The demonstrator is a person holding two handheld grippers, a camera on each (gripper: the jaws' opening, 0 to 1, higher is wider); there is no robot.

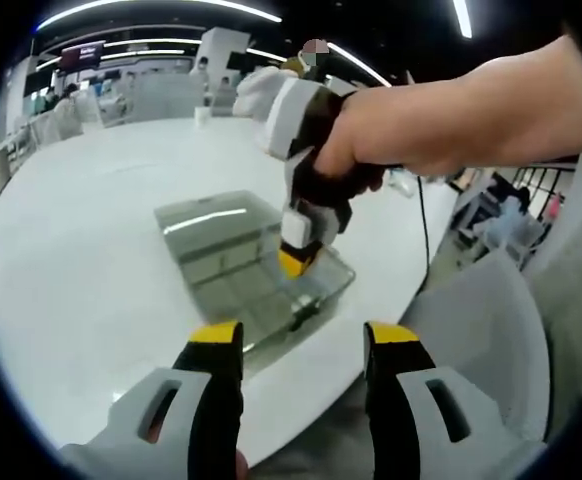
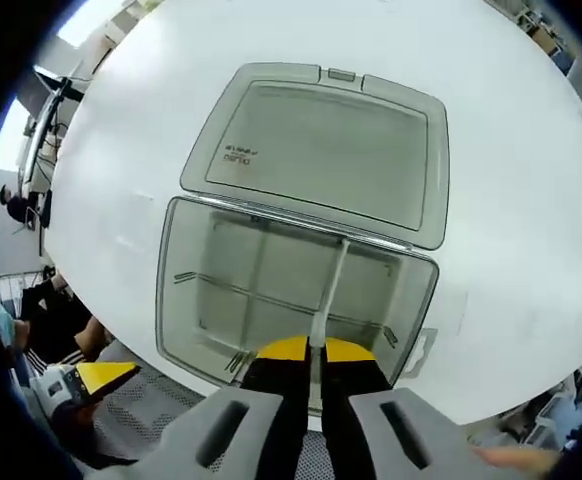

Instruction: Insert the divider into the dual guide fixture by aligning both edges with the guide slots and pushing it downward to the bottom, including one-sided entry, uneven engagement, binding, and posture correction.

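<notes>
A clear plastic box [image 2: 164, 290] stands open on the white table, its lid [image 2: 321, 150] folded back flat on the far side. A long divider [image 2: 251, 291] crosses the inside of the box from side to side. My right gripper [image 2: 311, 350] is shut on a thin clear divider [image 2: 332, 285], which stands on edge inside the box and runs from the near wall towards the hinge side. In the left gripper view, a hand holds the right gripper [image 1: 297, 262] with its tips down in the box [image 1: 226, 255]. My left gripper [image 1: 303, 338] hangs open short of the box, nothing between its fingers.
The round white table [image 1: 91, 250] ends close to the box on the near side. A grey mesh chair [image 2: 141, 405] sits below that edge. A cable [image 1: 424, 225] trails off the table's right side. People and shelving stand far behind.
</notes>
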